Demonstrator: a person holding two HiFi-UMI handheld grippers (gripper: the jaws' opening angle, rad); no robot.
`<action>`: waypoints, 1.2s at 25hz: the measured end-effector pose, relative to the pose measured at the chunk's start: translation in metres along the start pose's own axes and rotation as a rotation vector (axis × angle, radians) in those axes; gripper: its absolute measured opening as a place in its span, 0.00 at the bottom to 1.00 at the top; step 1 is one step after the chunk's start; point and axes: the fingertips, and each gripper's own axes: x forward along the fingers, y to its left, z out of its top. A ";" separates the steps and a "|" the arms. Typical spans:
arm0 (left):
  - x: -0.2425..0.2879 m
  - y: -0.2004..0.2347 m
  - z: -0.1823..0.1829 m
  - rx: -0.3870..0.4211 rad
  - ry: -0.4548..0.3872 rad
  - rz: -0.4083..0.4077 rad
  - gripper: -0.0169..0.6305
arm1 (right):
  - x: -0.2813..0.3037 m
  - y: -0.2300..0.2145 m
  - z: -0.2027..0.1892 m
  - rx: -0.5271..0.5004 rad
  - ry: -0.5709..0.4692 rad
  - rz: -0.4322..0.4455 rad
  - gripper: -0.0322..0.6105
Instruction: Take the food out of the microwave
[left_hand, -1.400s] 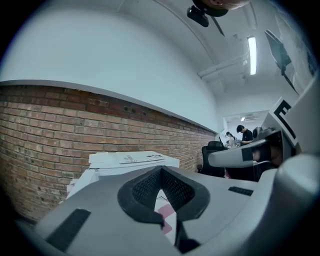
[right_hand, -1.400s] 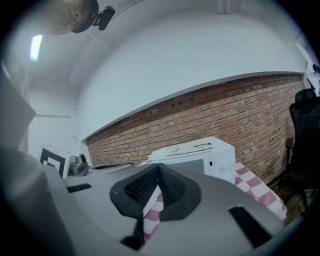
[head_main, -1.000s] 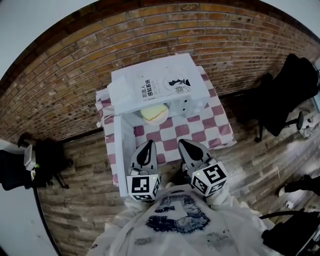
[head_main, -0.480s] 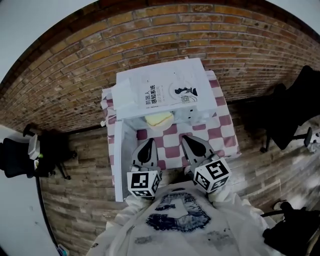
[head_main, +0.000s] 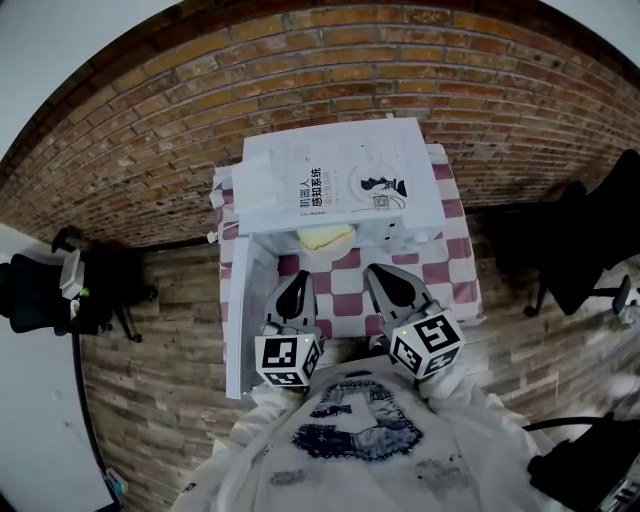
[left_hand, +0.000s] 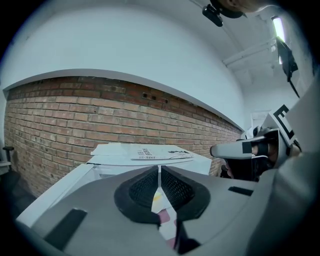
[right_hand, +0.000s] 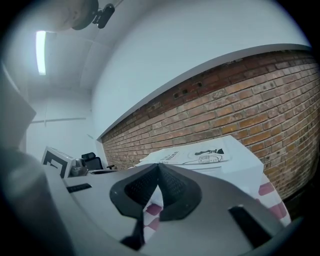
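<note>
A white microwave (head_main: 335, 180) stands on a pink-checked tablecloth (head_main: 445, 265) against the brick wall, its door (head_main: 235, 320) swung open to the left. Pale yellow food (head_main: 322, 237) on a plate shows at the mouth of its cavity. My left gripper (head_main: 298, 283) is shut and empty, just in front of the opening beside the door. My right gripper (head_main: 382, 277) is shut and empty too, over the cloth right of the left one. In the left gripper view the microwave (left_hand: 145, 152) lies straight ahead past the touching jaws; in the right gripper view its top (right_hand: 200, 157) lies ahead.
A book or sheet with printed drawings (head_main: 340, 185) lies on the microwave's top. Black office chairs (head_main: 60, 295) stand left on the wood floor, another chair (head_main: 590, 260) on the right. The brick wall (head_main: 150, 120) runs right behind the table.
Both grippers have edged toward the microwave, staying shut. The head view has shifted, so the table now sits lower and more central.
</note>
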 end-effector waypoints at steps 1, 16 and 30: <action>0.001 0.001 -0.001 -0.004 0.002 0.002 0.04 | 0.000 0.000 0.001 -0.002 0.000 0.002 0.07; 0.026 -0.004 -0.044 -0.180 0.140 -0.080 0.32 | -0.004 -0.008 -0.003 0.016 0.021 -0.010 0.07; 0.061 0.014 -0.096 -0.426 0.205 -0.101 0.43 | -0.002 -0.011 -0.011 0.017 0.066 -0.012 0.07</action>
